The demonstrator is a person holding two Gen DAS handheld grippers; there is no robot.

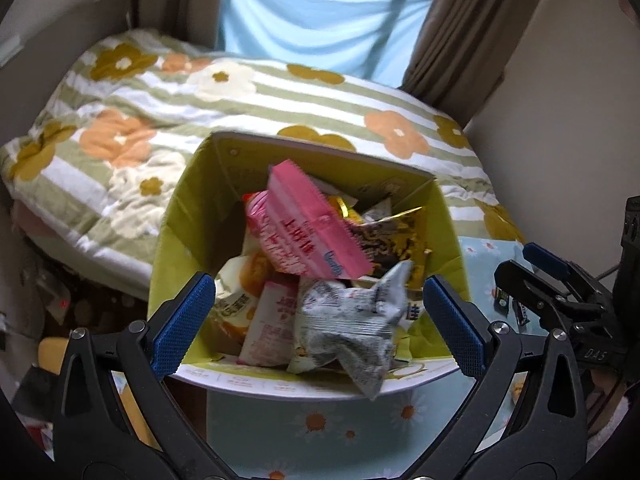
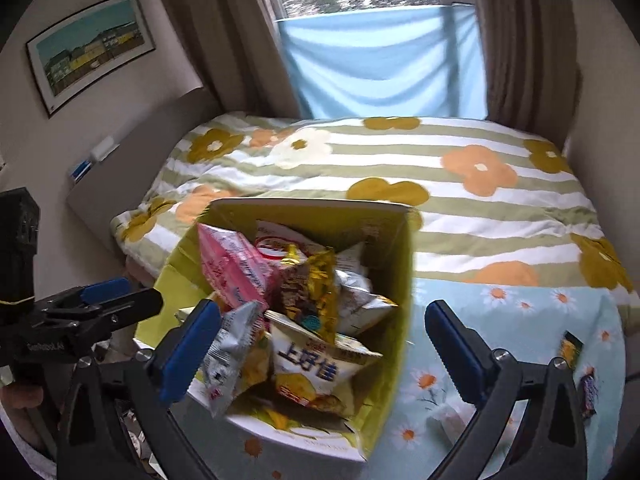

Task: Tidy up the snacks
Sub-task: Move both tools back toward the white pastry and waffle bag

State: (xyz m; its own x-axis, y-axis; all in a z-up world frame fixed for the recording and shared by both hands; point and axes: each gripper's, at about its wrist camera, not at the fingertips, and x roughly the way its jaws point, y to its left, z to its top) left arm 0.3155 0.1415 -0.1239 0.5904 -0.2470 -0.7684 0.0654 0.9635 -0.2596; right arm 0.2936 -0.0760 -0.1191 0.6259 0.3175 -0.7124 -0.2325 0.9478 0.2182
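An open yellow-green cardboard box (image 1: 180,216) stands on a daisy-print table and is full of snack bags; it also shows in the right wrist view (image 2: 394,280). On top lie a pink pack (image 1: 316,232), a gold-and-brown bag (image 1: 396,240) and a crumpled silver-grey bag (image 1: 352,324) hanging over the near rim. My left gripper (image 1: 320,322) is open and empty just above the box's near edge. My right gripper (image 2: 324,344) is open and empty over the box's right side, beside a white chip bag (image 2: 312,368). Small wrapped snacks (image 2: 572,348) lie on the table at the right.
A bed with a flowered striped quilt (image 2: 400,160) lies right behind the table. Brown curtains and a blue cloth (image 2: 380,60) hang at the window. The right gripper appears at the right edge of the left view (image 1: 560,292). Clutter lies on the floor at left (image 1: 60,300).
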